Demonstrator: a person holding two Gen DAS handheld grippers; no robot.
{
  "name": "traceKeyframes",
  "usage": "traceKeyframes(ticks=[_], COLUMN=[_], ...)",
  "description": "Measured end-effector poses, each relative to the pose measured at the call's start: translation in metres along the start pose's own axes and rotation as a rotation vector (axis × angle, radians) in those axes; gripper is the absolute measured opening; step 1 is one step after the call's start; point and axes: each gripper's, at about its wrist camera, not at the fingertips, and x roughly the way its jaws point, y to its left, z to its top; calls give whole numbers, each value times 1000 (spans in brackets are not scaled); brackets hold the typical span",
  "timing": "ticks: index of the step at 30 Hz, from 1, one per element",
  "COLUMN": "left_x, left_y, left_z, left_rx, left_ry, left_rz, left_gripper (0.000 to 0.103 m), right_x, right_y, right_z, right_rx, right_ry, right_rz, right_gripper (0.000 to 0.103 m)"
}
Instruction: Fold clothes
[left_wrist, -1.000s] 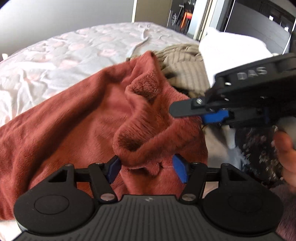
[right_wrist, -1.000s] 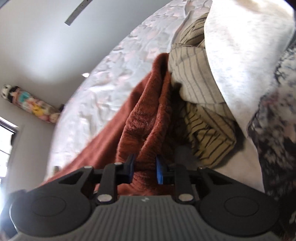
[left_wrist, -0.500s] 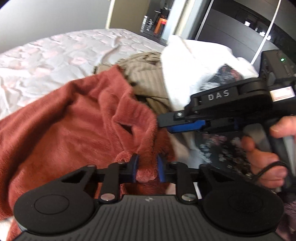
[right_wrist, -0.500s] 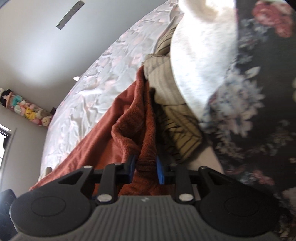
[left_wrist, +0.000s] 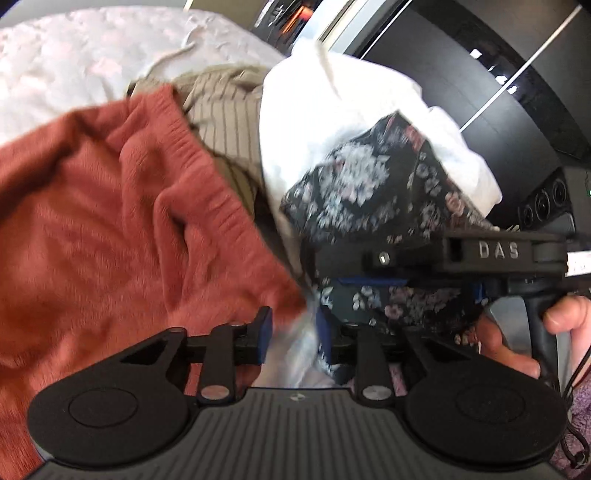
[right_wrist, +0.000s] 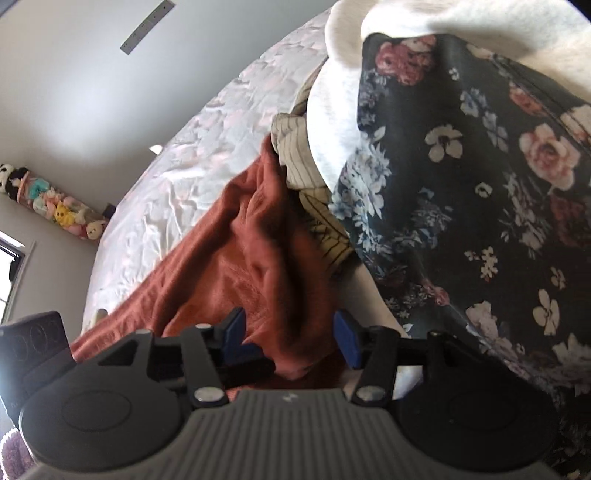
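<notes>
Both grippers gape beside the rust sweater (left_wrist: 110, 229), its lower edge cut off.

bed cover (right_wrist: 192, 177) | plush toys (right_wrist: 55, 210) | dark cabinet (left_wrist: 498, 55)

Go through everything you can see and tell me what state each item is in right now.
Left hand-held gripper: open, holding nothing.
Right hand-held gripper: open, sweater cloth between its fingers.
Rust sweater: rumpled, unfolded.
Striped garment: crumpled.
White garment: heaped.
Floral garment: draped, unfolded.
</notes>
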Motion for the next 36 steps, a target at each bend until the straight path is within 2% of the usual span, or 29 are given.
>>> traceKeyframes(ticks=[1,5,9,11,14,19,21,22,24,26,29,32,36], left_x=[-5,-28,-56,-66,-74,-85,-90,-93,-100,-108,-120,-127,-131], left_y=[0,5,21,29,41,49,51,51,50,50,50,52,56], left_z=[-3,-12,-31,-42,-63,-92,-98,-100,-101,-103,-105,-109,-117], left_rx=[2,13,56,49,8,-70,-92,-96,-97,-99,-98,-90,-102], left_ry=[-9,-31,-13,11,37,11,-4,-13,-35,-58,-82,-86,-95], left_rz=[7,64,214,255,272,283,284,290,307,323,336,340,352], left_gripper=[55,56,58,58,58,58,58,58,58,58,58,58,58], right_x=[4,20,21,20,28,48,59,62,67,67,45,9,-12], right_y=[0,-2,-17,-25,-37,-46,-43,-39,-28,-16,3,20,14], right_z=[0,-1,-4,-7,-12,-5,1,3,6,8,10,21,42], right_rx=[-3,-29,4,12,52,122,121,109,72,32,-56,-229,-344], right_ry=[11,42,60,68,104,148,162,163,158,150,130,131,203], right_rz=[-3,-63,-93,-105,-85,13,14,5,-19,-41,-74,-154,-271], right_gripper=[56,55,56,56,56,56,50,46,28,22,20,18,17])
